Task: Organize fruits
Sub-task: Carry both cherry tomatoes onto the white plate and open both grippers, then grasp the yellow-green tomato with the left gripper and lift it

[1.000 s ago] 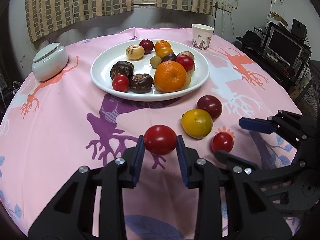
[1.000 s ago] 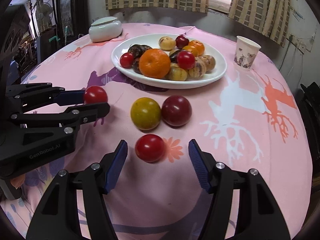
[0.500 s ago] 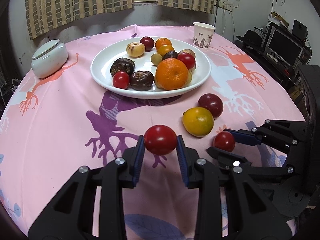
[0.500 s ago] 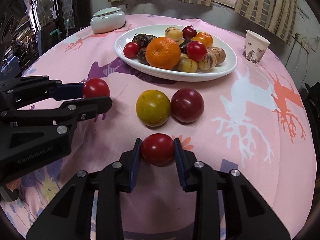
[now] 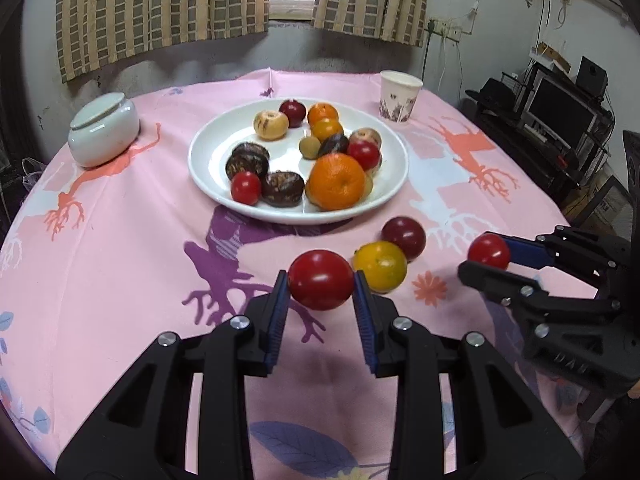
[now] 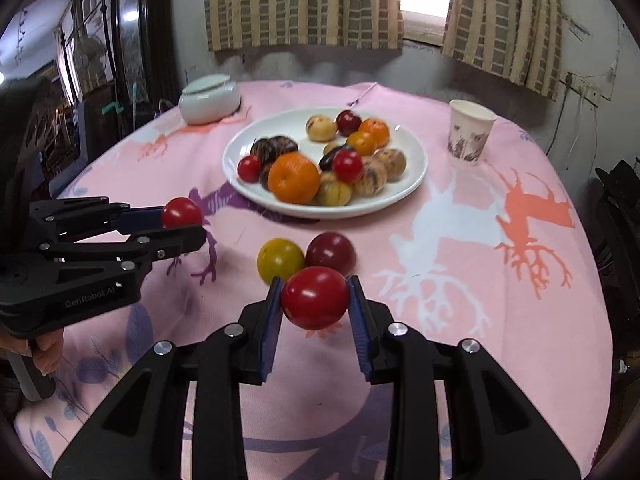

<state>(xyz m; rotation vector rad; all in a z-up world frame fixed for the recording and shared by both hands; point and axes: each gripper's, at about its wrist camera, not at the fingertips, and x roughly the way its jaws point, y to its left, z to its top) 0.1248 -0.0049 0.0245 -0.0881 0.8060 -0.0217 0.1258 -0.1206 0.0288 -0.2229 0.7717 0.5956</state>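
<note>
Left wrist view: left claw [image 5: 321,294] closed on a red tomato [image 5: 321,280], held clear of the bench [image 5: 120,260], blue pads pressing both its sides. Right wrist view: right claw [image 6: 315,300] likewise closed on a second red tomato [image 6: 314,297], lifted above the pink cloth. Loose fruit on the cloth, between the claws and the plate: one yellow fruit [image 5: 380,267], one dark red plum [image 5: 403,237], touching each other. White plate [image 5: 208,168], beyond them: large orange [image 5: 338,181], small red tomato [image 5: 245,188], two dark brown fruits, tan round fruits, two small oranges, another red tomato and a dark red plum, heaped mostly on its right half. Paper cup [image 5: 399,96], far right of the plate. White lidded jar [image 5: 103,130], far left.
</note>
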